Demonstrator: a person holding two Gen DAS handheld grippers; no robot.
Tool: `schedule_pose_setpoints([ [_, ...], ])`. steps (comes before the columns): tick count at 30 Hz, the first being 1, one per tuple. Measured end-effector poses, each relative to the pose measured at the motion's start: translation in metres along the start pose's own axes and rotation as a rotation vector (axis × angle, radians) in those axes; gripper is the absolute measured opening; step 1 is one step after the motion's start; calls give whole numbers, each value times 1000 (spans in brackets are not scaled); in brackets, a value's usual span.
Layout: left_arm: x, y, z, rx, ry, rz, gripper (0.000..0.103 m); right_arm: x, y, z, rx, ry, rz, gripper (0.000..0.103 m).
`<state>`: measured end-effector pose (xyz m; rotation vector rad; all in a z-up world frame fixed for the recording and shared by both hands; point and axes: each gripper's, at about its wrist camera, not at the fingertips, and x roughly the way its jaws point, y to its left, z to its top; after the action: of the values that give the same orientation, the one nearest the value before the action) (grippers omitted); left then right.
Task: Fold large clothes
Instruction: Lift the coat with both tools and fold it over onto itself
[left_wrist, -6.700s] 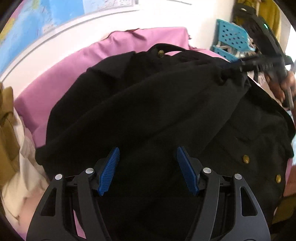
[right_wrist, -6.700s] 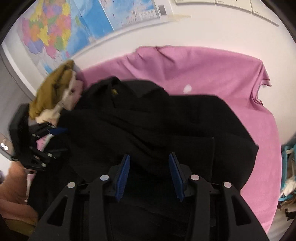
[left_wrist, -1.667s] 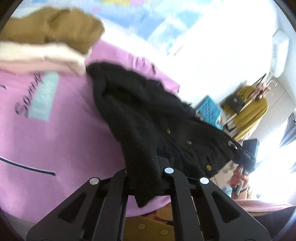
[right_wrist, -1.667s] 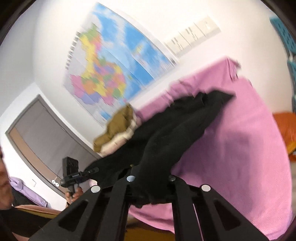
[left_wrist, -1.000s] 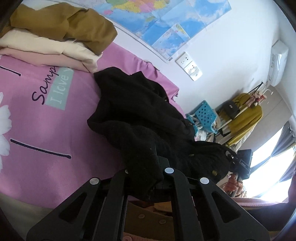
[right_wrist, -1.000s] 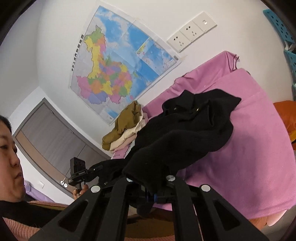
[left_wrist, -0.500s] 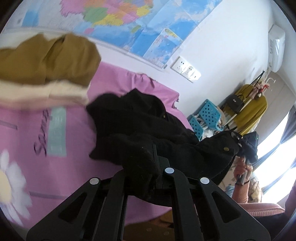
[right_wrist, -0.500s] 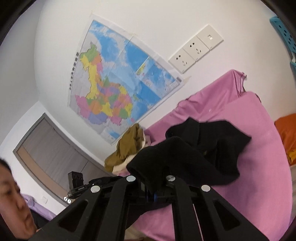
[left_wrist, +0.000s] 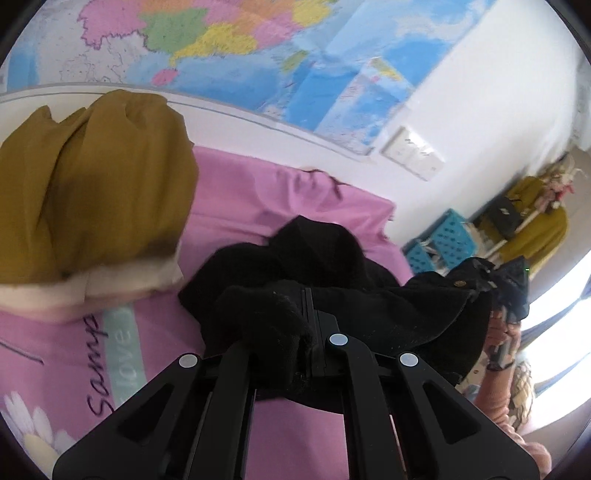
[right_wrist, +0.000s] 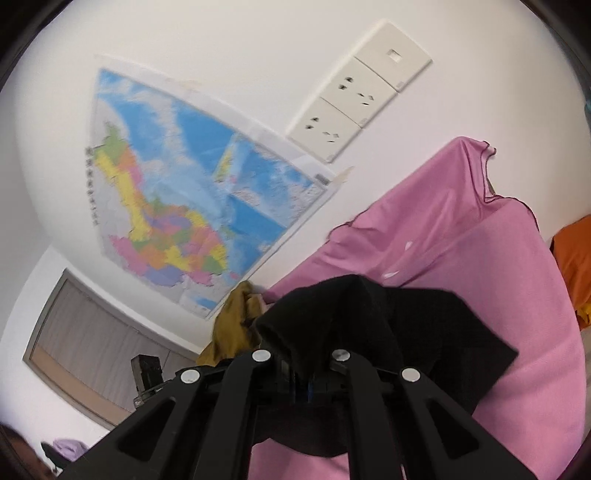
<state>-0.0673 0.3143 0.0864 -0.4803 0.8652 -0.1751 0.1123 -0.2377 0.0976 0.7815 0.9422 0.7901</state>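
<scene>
1. Left gripper (left_wrist: 306, 332) is clamped tight on a bunched fold of the black garment (left_wrist: 369, 295), the cloth spilling over both of its arms.
2. Right gripper (right_wrist: 301, 373) is pinched closed on another edge of that garment (right_wrist: 424, 332); seen from the left wrist, it sits off to the right (left_wrist: 506, 291) with the person's hand (left_wrist: 496, 339) under it.
3. The garment hangs stretched between the two grippers, its far part heaped on the pink bedsheet (left_wrist: 295, 192); a brass button (left_wrist: 459, 283) shows near the right-hand corner.
4. Just beside it, to the left, a folded stack: mustard-brown garment (left_wrist: 96, 177) on top, cream layers (left_wrist: 122, 280) beneath.
5. Printed script and a daisy show on the sheet below that stack.
6. Behind, a coloured wall map (right_wrist: 192, 206) and white wall sockets (right_wrist: 354, 92).
7. Far right from the left wrist: blue plastic crates (left_wrist: 443, 243) and a yellow coat on a rack (left_wrist: 535, 221).
</scene>
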Motion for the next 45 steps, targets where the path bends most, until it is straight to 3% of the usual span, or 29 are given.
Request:
schedule_pose_setpoints([
  [5, 44, 5, 32, -11, 56, 75, 5, 38, -34, 27, 84, 36, -67, 4],
  [15, 128, 55, 56, -165, 205, 111, 7, 97, -100, 41, 223, 118, -233, 7],
  [18, 148, 67, 55, -192, 243, 117, 7, 106, -111, 43, 239, 124, -270, 12],
  [23, 164, 75, 53, -209, 277, 101, 12, 109, -110, 44, 209, 140, -311, 34],
  [26, 160, 74, 51, -214, 266, 47, 33, 104, -100, 42, 149, 142, -341, 55],
  [27, 156, 73, 51, -216, 253, 27, 46, 101, -94, 41, 118, 128, -371, 65],
  [30, 134, 66, 48, -209, 186, -18, 85, 89, -70, 36, -4, 105, -412, 67],
  [33, 105, 57, 42, -165, 94, -91, 87, 85, -32, 20, -168, 114, -379, 68],
  [35, 92, 46, 34, -114, 61, -98, 88, 94, -5, 3, -288, 150, -360, 69],
  [37, 92, 23, 19, -14, 78, -80, 89, 110, 14, -14, -378, 203, -334, 70],
  [42, 121, -38, -21, 237, 148, -20, 87, 173, 36, -62, -562, 349, -366, 69],
  [44, 136, -54, -30, 297, 176, -14, 86, 196, 35, -75, -604, 388, -404, 59],
  [45, 144, -63, -34, 330, 185, 2, 81, 201, 35, -78, -629, 394, -423, 47],
])
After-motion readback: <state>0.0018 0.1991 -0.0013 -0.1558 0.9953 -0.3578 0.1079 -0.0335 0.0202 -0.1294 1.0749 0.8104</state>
